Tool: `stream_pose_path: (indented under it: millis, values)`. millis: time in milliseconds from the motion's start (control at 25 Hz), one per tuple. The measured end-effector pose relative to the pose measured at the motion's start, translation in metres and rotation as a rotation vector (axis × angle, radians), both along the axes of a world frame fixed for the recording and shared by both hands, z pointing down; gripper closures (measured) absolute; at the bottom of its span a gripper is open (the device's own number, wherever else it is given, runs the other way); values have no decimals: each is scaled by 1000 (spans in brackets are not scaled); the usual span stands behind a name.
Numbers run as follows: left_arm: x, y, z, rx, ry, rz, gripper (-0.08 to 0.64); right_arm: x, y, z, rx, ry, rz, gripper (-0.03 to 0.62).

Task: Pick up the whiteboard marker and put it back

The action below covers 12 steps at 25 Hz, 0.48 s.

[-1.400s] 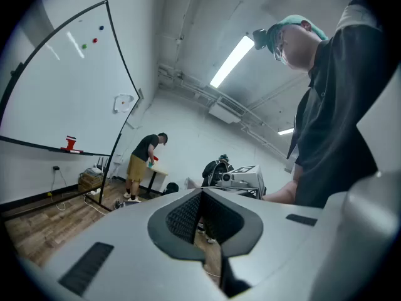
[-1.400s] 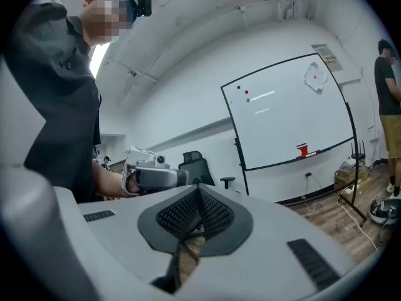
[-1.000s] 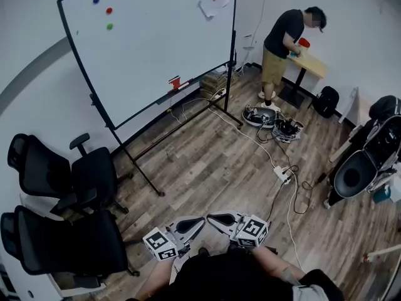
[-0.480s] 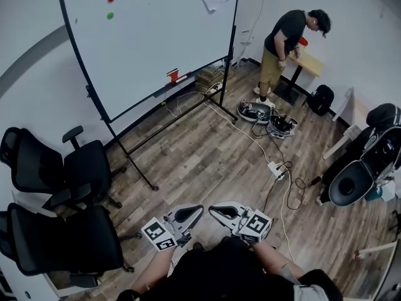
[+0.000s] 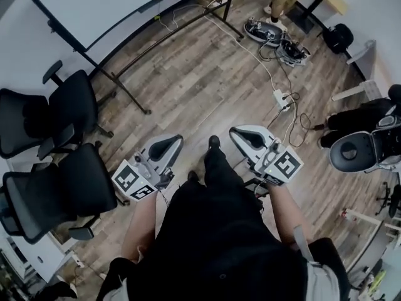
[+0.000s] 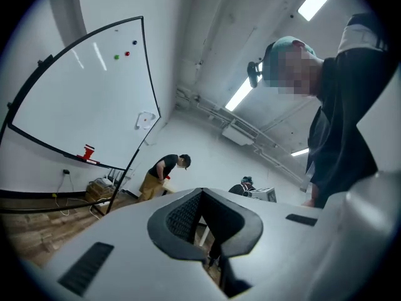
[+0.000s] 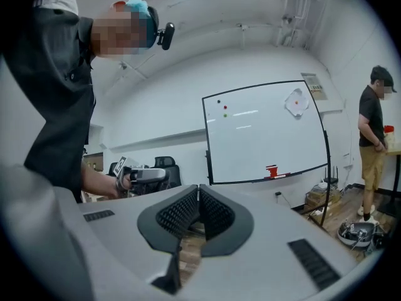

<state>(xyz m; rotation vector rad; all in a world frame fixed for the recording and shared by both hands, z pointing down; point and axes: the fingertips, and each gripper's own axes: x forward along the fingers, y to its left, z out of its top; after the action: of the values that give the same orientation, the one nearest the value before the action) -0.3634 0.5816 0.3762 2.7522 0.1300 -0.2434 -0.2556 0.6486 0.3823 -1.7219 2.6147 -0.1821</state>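
Marker (image 7: 286, 175) and grippers are well apart. Nearest, the left gripper (image 5: 177, 138) and right gripper (image 5: 234, 131) point forward on either side of the person's dark trouser leg (image 5: 217, 168), above a wood floor (image 5: 188, 86). Each has its jaws pressed together at the tips, with nothing between the pads. Two black chairs (image 5: 59, 108) stand to the left of the left gripper. Farther on, a white power strip (image 5: 281, 99) and its cables lie on the floor. Beyond that stands the whiteboard (image 7: 263, 130) in its black frame. On its tray (image 7: 241, 180) lies a thin red-and-white stick, apparently the marker. It sits just beside a red block (image 7: 271, 170) and is too small to be sure of. To the right of the board, another person (image 7: 373, 124) stands.
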Motion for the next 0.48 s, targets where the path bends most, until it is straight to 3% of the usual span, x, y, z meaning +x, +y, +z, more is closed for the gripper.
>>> stream_pose_path:
  millis: [280, 480]
  values:
    - [71, -66, 9, 7, -65, -43, 548, 57, -66, 2, 37, -31, -127, 572]
    - [133, -98, -4, 17, -68, -25, 548, 104, -104, 16, -21, 6, -183, 572]
